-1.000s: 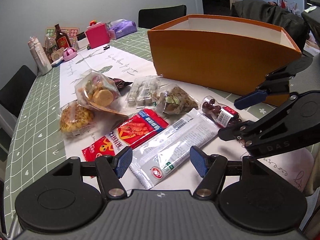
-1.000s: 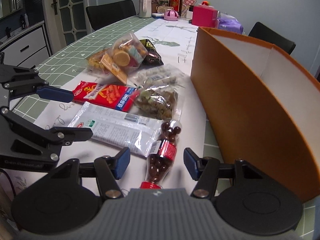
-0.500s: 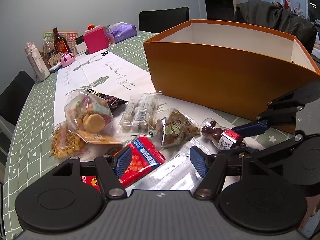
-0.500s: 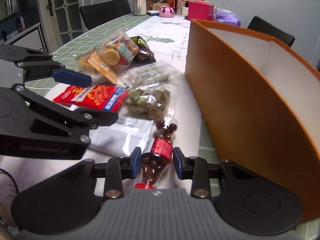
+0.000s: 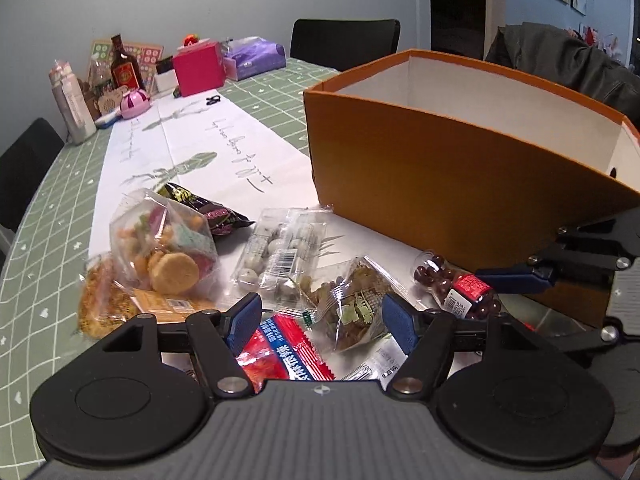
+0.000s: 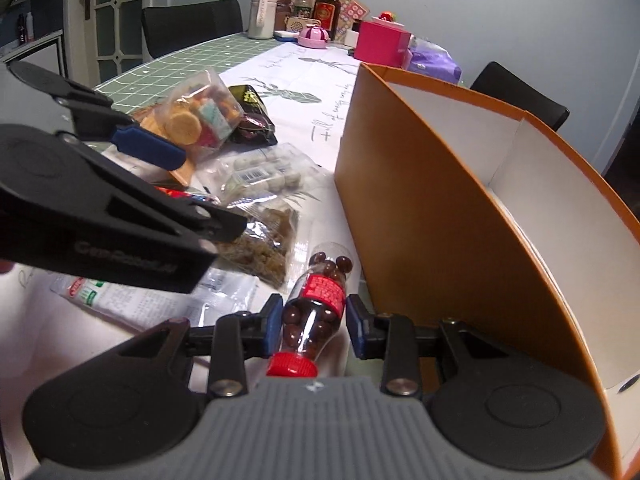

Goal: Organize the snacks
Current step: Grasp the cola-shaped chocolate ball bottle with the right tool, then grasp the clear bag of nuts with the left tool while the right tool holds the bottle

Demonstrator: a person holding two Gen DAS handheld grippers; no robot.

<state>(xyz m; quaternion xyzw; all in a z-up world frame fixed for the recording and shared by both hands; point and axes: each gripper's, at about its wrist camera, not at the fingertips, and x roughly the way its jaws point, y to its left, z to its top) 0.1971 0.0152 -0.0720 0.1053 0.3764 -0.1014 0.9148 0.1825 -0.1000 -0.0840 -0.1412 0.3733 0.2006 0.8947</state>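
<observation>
My right gripper (image 6: 316, 322) is shut on a small clear bottle of brown chocolate balls (image 6: 318, 300) with a red label and red cap, right beside the open orange box (image 6: 420, 216). The bottle also shows in the left wrist view (image 5: 456, 286), with the box (image 5: 460, 176) behind it. My left gripper (image 5: 320, 318) is open and empty above a red-and-blue snack packet (image 5: 286, 354) and a clear bag of greenish snacks (image 5: 352, 300). A tray pack of pale round sweets (image 5: 280, 258), a bag of mixed cookies (image 5: 168, 248) and a black packet (image 5: 204, 208) lie further out.
A long white wrapped bar (image 6: 160, 300) lies under the left gripper. At the table's far end stand a pink box (image 5: 199, 68), a purple pack (image 5: 254, 58), a brown bottle (image 5: 124, 70) and a white flask (image 5: 72, 106). Black chairs (image 5: 346, 42) surround the green checked table.
My right gripper has moved forward and closed on the chocolate-ball bottle. My left gripper has moved forward over the red packet and stayed open.
</observation>
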